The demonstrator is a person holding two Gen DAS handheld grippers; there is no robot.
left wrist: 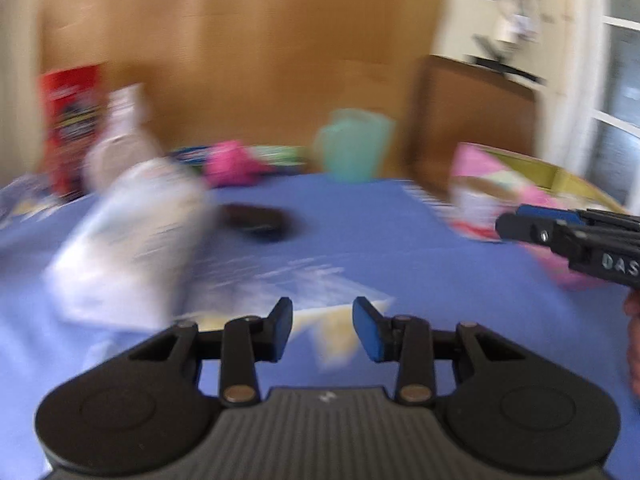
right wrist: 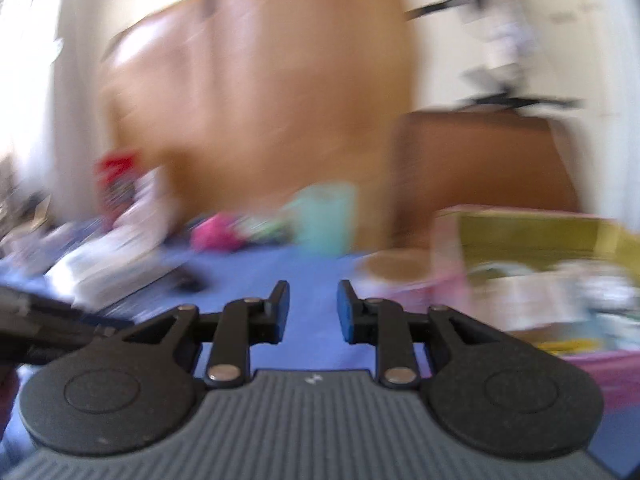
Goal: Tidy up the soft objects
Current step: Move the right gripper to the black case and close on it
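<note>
While both views are badly smeared, the tongs themselves read sharp enough. Left gripper [left wrist: 322, 326]: jaws apart w/ a clear gap, nothing between the blue pads, so released. Right gripper [right wrist: 313, 312]: same, jaws parted, only blue cloth showing through the gap, released & empty.

Both hang over a blue tablecloth [left wrist: 360, 232]. Just ahead of the left gripper's tips lies a thin clear plastic bag [left wrist: 304, 280], flat on the cloth, w/ a pale yellowish patch below it; can't tell what that patch is. Ahead & to its left sits a white soft packet [left wrist: 132, 236], blurred, tilted. Beyond that, a small dark flat object [left wrist: 256, 220] ahead of the tips, well apart from them. Further back along the far edge: a pink soft item [left wrist: 232, 162], a teal cup [left wrist: 352, 144], a red box [left wrist: 70, 120] upright at far left.

To the right of the left gripper, a pink-and-white soft bundle [left wrist: 492, 196] lies in a yellow-green box [left wrist: 568, 178]; the right gripper's tip sits in front of that bundle as seen from the left wrist cam. From the right wrist cam the same box [right wrist: 532, 232] is ahead-right, bundle [right wrist: 460, 280] near the right finger side.

A brown wooden wardrobe [left wrist: 248, 52] stands behind the table.
</note>
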